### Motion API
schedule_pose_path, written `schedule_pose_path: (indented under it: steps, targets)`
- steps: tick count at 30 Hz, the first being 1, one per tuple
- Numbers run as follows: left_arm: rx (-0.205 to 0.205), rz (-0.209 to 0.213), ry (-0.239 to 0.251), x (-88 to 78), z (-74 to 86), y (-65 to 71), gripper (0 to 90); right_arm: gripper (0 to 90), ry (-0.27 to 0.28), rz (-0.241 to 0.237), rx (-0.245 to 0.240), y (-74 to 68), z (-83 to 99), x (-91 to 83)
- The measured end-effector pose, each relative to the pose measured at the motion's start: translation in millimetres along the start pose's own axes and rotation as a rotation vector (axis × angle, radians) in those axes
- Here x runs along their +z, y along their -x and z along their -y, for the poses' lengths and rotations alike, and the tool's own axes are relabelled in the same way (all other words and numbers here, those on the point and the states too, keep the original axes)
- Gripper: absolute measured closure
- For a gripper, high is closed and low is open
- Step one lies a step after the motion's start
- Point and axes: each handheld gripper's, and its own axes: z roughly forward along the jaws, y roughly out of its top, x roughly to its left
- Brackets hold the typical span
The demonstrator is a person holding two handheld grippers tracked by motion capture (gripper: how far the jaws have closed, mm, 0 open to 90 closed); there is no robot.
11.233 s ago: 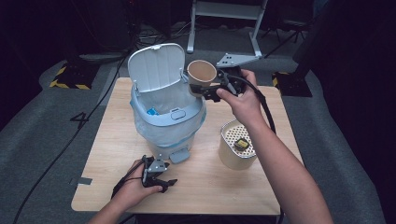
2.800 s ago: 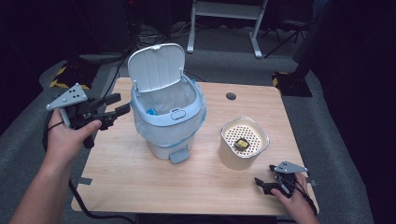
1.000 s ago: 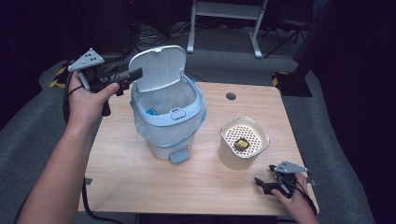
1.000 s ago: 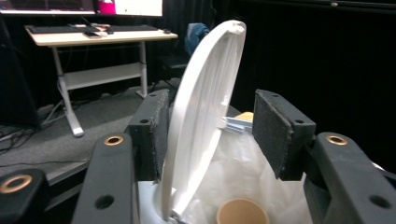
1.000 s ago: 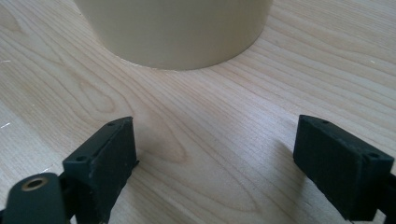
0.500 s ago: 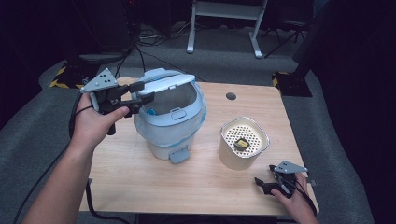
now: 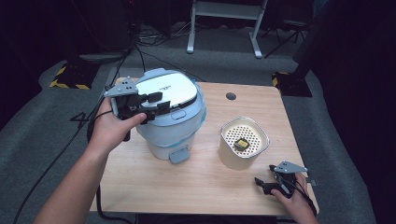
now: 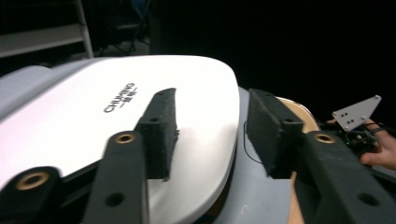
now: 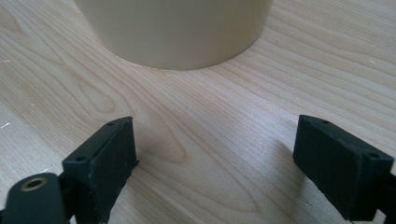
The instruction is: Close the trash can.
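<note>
Directly under my left tool lies the bin's white lid, now down on the bin. Its jaws, half open, have just been narrowing and grip nothing; one pad rests on top. My right tool idles open, well apart.

A cream perforated container stands on the table.

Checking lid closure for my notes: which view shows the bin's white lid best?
The high view: the lid lies flat on the bin, whole outline visible. The left gripper view shows its printed top close behind the left claw.
</note>
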Motion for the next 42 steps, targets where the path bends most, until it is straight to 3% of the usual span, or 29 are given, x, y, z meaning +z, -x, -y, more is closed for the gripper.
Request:
schedule_pose_path:
  steps: [5, 17, 24, 29, 36, 42]
  targets:
    - [-0.016, 0.005, -0.025, 14.3, -0.4, 1.3, 62.9, 13.1, 0.000, 0.000, 0.000, 0.0, 0.0, 0.0]
    - [0.078, -0.102, -0.072, 20.8, -5.8, 5.2, 80.5, 13.1, 0.000, 0.000, 0.000, 0.0, 0.0, 0.0]
    - [0.043, -0.118, -0.112, 22.0, -11.7, 3.0, 89.4, 13.1, 0.000, 0.000, 0.000, 0.0, 0.0, 0.0]
    - [0.024, -0.126, -0.181, 23.6, -21.1, 4.2, 89.7, 13.1, 0.000, 0.001, -0.001, 0.0, 0.0, 0.0]
    - [0.021, -0.140, -0.210, 24.9, -24.2, 6.1, 90.0, 13.1, 0.000, 0.000, 0.000, 0.0, 0.0, 0.0]
    - [0.065, -0.175, -0.252, 27.5, -29.1, 11.5, 90.0, 13.1, 0.000, 0.000, 0.000, 0.0, 0.0, 0.0]
